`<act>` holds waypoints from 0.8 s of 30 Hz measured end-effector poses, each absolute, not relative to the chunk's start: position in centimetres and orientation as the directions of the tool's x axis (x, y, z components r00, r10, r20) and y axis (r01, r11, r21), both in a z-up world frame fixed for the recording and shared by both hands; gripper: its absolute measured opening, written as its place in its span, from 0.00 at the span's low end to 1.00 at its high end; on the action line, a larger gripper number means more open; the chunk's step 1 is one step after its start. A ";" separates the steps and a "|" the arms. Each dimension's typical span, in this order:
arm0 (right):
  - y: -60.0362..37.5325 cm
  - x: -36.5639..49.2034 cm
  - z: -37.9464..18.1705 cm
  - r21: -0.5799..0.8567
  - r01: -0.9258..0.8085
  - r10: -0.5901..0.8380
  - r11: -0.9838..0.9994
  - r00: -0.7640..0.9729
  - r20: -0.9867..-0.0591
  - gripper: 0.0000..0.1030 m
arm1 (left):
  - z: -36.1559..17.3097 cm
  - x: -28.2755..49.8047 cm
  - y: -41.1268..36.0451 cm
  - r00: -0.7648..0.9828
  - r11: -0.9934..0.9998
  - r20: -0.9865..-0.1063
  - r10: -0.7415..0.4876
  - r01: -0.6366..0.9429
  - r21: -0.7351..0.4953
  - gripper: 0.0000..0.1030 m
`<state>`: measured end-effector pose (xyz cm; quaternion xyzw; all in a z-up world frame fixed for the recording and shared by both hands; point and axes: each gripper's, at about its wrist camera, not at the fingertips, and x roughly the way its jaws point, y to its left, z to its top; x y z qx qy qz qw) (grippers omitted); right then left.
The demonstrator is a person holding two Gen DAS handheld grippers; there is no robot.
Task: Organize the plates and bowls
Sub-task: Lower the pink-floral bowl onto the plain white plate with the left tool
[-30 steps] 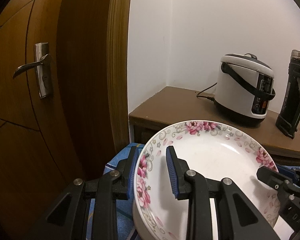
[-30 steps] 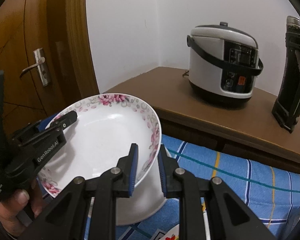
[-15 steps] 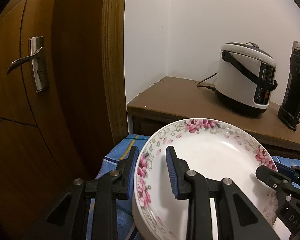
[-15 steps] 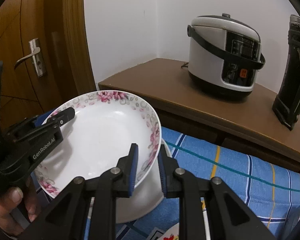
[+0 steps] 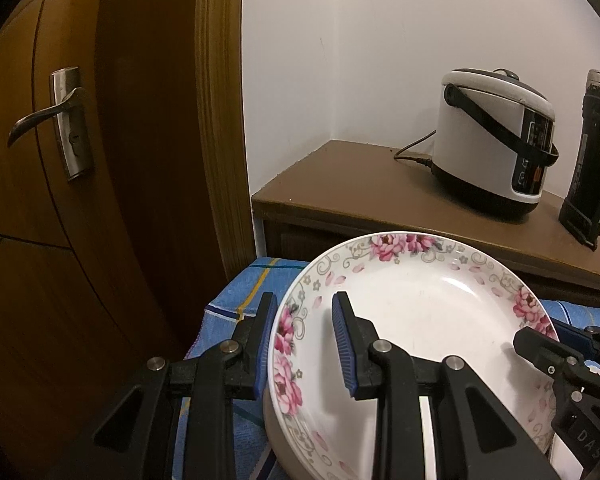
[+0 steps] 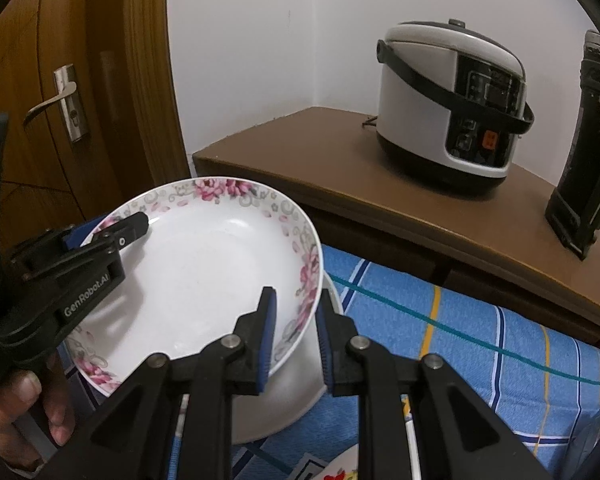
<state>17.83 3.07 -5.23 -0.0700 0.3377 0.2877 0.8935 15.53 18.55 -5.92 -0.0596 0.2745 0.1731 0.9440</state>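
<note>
A white plate with pink flowers on its rim (image 5: 420, 320) (image 6: 204, 272) hangs tilted between my two grippers. My left gripper (image 5: 303, 320) is shut on the plate's left rim, one finger under it and one inside. In the right wrist view the left gripper (image 6: 112, 232) shows at the plate's far edge, with a person's hand (image 6: 40, 408) below it. My right gripper (image 6: 296, 312) is shut on the opposite rim and shows at the right of the left wrist view (image 5: 540, 344). Directly beneath the plate sits a white bowl (image 6: 292, 396).
A blue striped cloth (image 6: 460, 344) covers the table. Behind it, a brown cabinet (image 6: 300, 148) carries a white rice cooker (image 6: 440, 92) and a black flask (image 6: 584, 152). A wooden door with a metal handle (image 5: 52, 120) stands left. Another floral plate's edge (image 6: 340, 470) peeks in below.
Both grippers have tipped slightly downward with the plate, so the cabinet and cooker sit higher in view. Both grips on the rim are unchanged.
</note>
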 end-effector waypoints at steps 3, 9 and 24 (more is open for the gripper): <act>3.2 17.9 -5.2 0.064 -0.561 0.463 0.826 0.608 -0.646 0.19 | -6.1 15.8 18.6 0.786 0.934 -0.545 0.293 -0.358 -0.014 0.30; 3.5 17.9 -5.2 0.046 -0.561 0.450 0.827 0.609 -0.653 0.19 | -6.3 16.1 18.7 0.778 0.936 -0.557 0.290 -0.353 -0.006 0.30; 4.6 17.9 -5.3 -0.020 -0.566 0.410 0.824 0.620 -0.669 0.19 | -6.9 16.8 19.0 0.751 0.938 -0.601 0.274 -0.345 -0.003 0.30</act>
